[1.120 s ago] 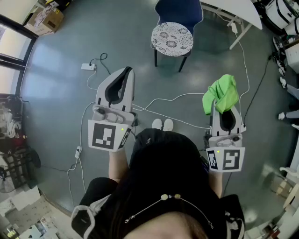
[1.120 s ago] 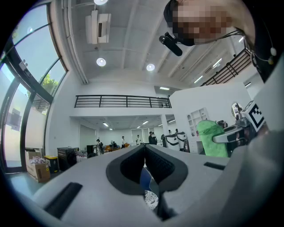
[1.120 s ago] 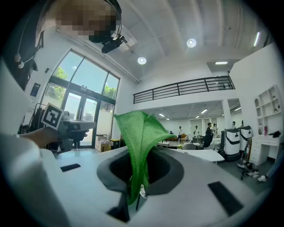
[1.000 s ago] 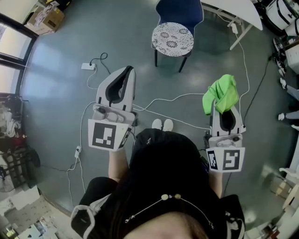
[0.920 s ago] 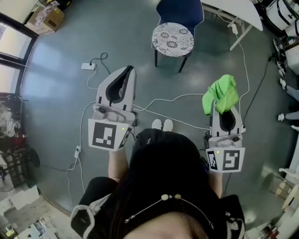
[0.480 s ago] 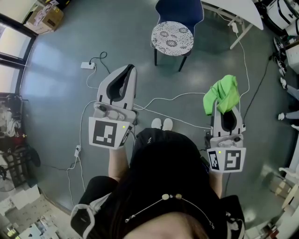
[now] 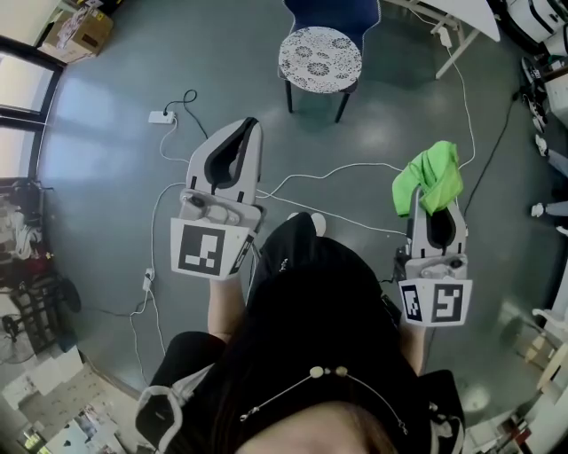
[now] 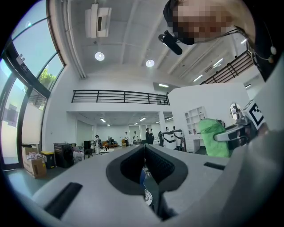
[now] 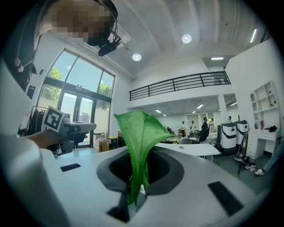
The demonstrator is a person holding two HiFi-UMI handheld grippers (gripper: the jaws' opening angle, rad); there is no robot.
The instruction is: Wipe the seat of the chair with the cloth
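Note:
The chair stands at the top of the head view, with a round patterned seat and a blue back, on the grey floor. A green cloth hangs bunched from my right gripper, which is shut on it well short of the chair, to its lower right. In the right gripper view the cloth rises upright from between the jaws. My left gripper is shut with nothing in it, pointing toward the chair from below and to its left. In the left gripper view the chair shows only as a sliver through the jaw slot.
White cables snake over the floor between me and the chair, with a power strip at the left. A white table stands right of the chair. A cardboard box sits at the top left. Someone's shoes show at the right edge.
The person has taken a step toward the chair. Both grippers have shifted a little forward, the right one also to the right. The cloth stays gripped.

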